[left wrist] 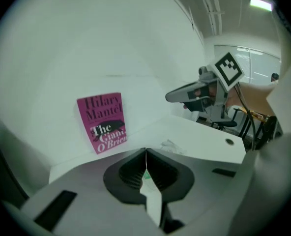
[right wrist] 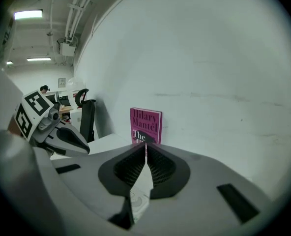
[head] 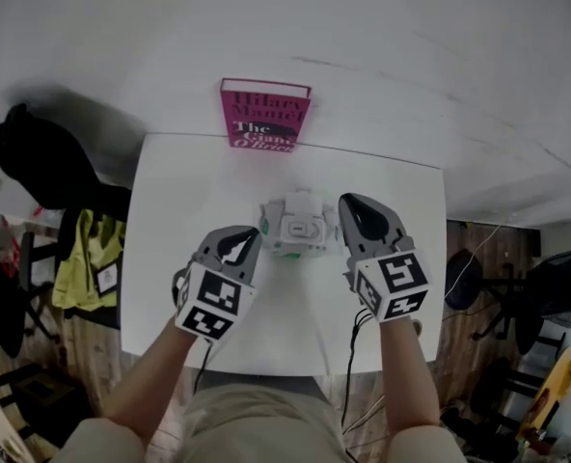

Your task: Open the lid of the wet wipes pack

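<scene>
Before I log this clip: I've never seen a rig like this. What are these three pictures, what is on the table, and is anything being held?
There is no robot here. A person holds a two-jaw gripper in each hand, and the cubes with square markers are part of those grippers. The head view comes from a camera on the person's head, looking steeply down. The other two views come from cameras riding on the left gripper and the right gripper, each looking along its own jaws. On the white table a wet wipes pack lies between the two grippers, and its lid looks shut. A pink book stands against the wall at the far edge. Both grippers have their jaws together and hold nothing.
</scene>
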{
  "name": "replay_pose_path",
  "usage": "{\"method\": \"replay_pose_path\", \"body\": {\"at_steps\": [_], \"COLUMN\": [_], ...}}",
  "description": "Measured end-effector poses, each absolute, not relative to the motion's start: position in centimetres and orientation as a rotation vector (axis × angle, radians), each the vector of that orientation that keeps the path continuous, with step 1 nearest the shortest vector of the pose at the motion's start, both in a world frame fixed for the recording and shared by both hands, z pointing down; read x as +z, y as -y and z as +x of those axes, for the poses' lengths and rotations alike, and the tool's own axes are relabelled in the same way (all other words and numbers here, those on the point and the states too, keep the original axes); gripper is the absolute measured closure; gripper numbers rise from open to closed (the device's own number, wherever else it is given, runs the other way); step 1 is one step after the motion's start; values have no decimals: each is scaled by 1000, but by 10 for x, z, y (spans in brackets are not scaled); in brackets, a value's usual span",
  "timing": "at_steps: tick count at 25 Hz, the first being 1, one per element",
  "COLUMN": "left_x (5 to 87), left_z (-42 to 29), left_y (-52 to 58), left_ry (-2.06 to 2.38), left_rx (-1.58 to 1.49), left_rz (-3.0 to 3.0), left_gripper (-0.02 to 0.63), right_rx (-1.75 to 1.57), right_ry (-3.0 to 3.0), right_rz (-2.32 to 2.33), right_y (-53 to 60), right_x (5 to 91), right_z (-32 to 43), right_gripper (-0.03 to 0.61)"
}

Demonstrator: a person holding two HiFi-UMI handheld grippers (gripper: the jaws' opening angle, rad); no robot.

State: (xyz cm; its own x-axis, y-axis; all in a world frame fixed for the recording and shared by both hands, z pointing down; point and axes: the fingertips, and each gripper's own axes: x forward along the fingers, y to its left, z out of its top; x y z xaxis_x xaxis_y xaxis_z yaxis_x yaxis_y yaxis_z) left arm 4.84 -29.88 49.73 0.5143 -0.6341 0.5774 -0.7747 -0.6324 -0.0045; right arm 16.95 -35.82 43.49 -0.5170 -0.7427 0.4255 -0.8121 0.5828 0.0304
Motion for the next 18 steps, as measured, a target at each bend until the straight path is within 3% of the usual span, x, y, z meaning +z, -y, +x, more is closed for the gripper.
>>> {"method": "replay_pose_path", "body": {"at_steps": [18], "left_x": [305], "left_z": [12], "left_y": [236], "left_ry": [1332], "left_rx": [367], "left_rz": [2717], "left_gripper": [591], "right_rx": [148], "right_ry": [2684], "right_rz": [1412], "right_y": [231], "right_x": [254], "right_z": [141], "right_gripper": [548]}}
